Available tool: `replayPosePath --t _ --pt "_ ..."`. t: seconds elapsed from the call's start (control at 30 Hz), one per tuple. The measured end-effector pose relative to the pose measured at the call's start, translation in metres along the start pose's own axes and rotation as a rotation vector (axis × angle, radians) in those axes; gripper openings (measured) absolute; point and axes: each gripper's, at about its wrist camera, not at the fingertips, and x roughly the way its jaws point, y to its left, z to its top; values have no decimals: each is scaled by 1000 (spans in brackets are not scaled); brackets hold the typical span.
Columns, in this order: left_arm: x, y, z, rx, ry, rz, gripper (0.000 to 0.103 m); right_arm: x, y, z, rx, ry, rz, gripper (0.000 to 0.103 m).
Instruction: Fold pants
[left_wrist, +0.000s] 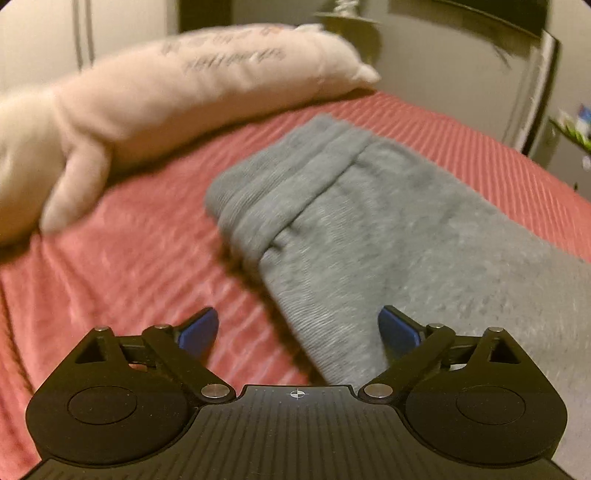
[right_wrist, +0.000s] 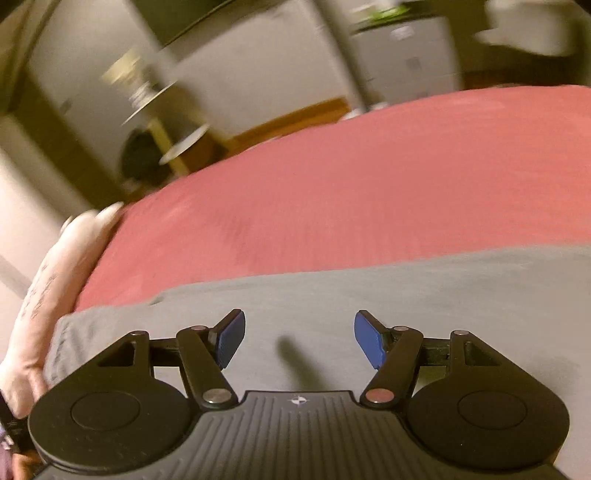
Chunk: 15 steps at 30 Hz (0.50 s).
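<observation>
pants (left_wrist: 373, 236): grey, folded double, flat on red bed cover (left_wrist: 129, 266), waistband end toward pillow
pillow (left_wrist: 177, 107): pale pink, beside pants at bed edge
left tongs (left_wrist: 298, 332): spread, over pants edge, holding nothing
right tongs (right_wrist: 299, 338): spread, above pants (right_wrist: 369, 295), holding nothing

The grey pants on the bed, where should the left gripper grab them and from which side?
Probably the thick ribbed waistband end of the grey pants. It is bunched into raised ridges that stand off the red bedspread, giving a lip to pinch. The left gripper is open above the near edge; come in low from the bare bedspread side.
</observation>
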Motion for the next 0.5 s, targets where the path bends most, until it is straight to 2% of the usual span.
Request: replayPosePath --t 0.13,0.2,0.27,0.4,0.5 --pt "-8 11 -1 -40 -55 12 99 46 19 23 18 78 74 67" --pt "-17 18 -4 -67 -64 8 99 66 24 38 -15 125 75 67" --pt "-18 24 -4 -97 -70 5 99 84 36 36 -33 157 75 67" --pt "-18 32 -7 -127 -63 -23 99 95 43 35 -40 221 151 67" --pt "-12 33 -5 -146 -46 -30 99 103 46 39 -47 224 142 67"
